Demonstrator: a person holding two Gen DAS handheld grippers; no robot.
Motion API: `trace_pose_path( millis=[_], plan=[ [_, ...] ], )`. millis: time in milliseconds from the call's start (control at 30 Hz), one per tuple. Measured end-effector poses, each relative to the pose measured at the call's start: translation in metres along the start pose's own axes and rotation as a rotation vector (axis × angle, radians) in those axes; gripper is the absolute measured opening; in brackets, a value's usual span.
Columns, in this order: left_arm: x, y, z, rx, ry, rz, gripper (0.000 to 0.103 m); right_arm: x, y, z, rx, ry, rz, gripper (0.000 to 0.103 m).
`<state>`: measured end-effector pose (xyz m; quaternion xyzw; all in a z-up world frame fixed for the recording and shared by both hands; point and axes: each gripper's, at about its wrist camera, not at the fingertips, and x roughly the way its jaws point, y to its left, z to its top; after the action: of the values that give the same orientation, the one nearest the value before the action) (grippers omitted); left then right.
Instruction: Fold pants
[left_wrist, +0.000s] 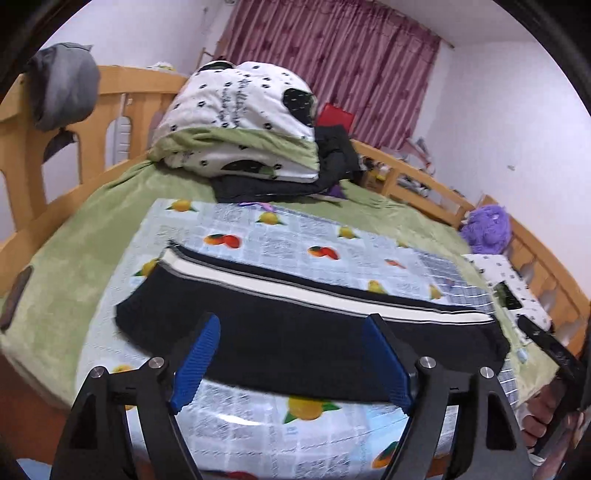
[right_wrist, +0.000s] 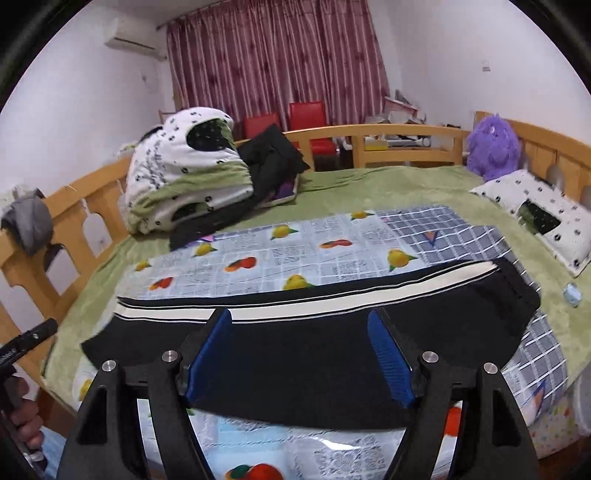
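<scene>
Black pants (left_wrist: 314, 354) with a white side stripe lie as one long flat band across a fruit-print cloth (left_wrist: 295, 240) on the bed. My left gripper (left_wrist: 291, 321) is open above the band's near edge, its blue pads wide apart and holding nothing. In the right wrist view the same pants (right_wrist: 295, 369) stretch from left to right on the cloth (right_wrist: 277, 266). My right gripper (right_wrist: 299, 314) is open too, held above the pants with no cloth between its fingers. The near hem is partly hidden behind both grippers' frames.
A rolled white-and-green quilt (right_wrist: 177, 177) and dark clothes (right_wrist: 273, 155) are piled at the bed's far left. A spotted pillow (right_wrist: 543, 221) and a purple plush toy (right_wrist: 495, 144) sit at the right. Wooden rails (right_wrist: 406, 133) ring the bed. A hand (right_wrist: 22, 417) grips the other tool.
</scene>
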<state>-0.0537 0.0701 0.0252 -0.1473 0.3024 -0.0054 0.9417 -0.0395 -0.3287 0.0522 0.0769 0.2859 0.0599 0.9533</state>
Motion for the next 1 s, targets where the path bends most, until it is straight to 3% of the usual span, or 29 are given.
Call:
trace_pose_path(
  millis=[133, 333, 433, 500, 667, 767, 867, 1000],
  plan=[
    [0.004, 0.010, 0.000, 0.045, 0.009, 0.071, 0.080, 0.001, -0.007, -0.003, 0.016, 0.002, -0.028, 0.075],
    [0.034, 0.049, -0.005, 0.036, 0.035, 0.094, 0.080, 0.034, -0.032, -0.021, 0.083, 0.092, 0.030, 0.073],
    [0.054, 0.080, -0.008, -0.029, 0.042, 0.096, 0.080, 0.053, -0.042, -0.033, 0.078, 0.085, -0.009, 0.070],
    [0.068, 0.109, -0.012, -0.114, 0.059, 0.096, 0.072, 0.064, -0.047, -0.038, 0.075, 0.088, -0.008, 0.070],
    [0.094, 0.168, -0.036, -0.350, 0.097, -0.022, 0.060, 0.085, -0.062, -0.051, 0.162, 0.132, -0.020, 0.070],
    [0.106, 0.180, -0.049, -0.380, 0.133, 0.004, 0.060, 0.090, -0.064, -0.050, 0.217, 0.120, 0.017, 0.070],
    [0.115, 0.187, -0.056, -0.382, 0.154, 0.026, 0.060, 0.097, -0.056, -0.051, 0.208, 0.097, -0.013, 0.070],
    [0.128, 0.196, -0.062, -0.403, 0.156, 0.033, 0.058, 0.115, -0.045, -0.059, 0.204, 0.143, -0.009, 0.070]
  ],
)
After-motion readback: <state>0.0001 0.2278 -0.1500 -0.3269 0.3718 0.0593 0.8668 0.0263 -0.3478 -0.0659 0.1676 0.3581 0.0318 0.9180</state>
